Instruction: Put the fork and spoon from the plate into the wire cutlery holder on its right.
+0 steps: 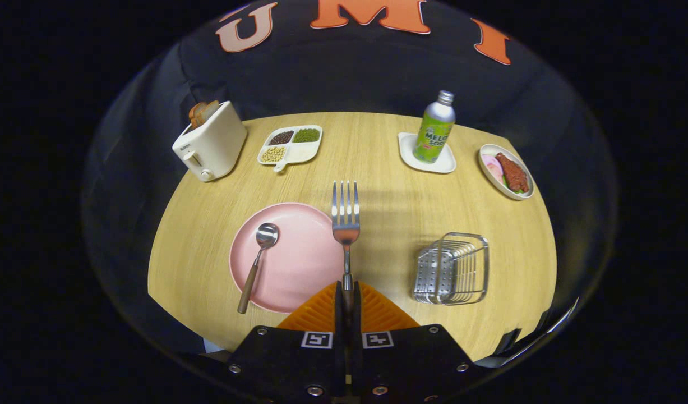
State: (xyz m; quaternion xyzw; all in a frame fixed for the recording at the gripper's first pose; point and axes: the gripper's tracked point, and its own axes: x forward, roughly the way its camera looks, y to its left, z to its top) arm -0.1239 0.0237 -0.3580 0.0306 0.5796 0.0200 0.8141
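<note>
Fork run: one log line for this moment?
tool: shut on fork, lifted | spoon: on plate | holder: no cutlery seen | next: fork to holder

spoon (258, 264) on plate (299, 264) — holder (453, 269) rightward

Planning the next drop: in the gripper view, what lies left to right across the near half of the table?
Spoon on the pink plate → fork clamped in the gripper → wire holder.
</note>
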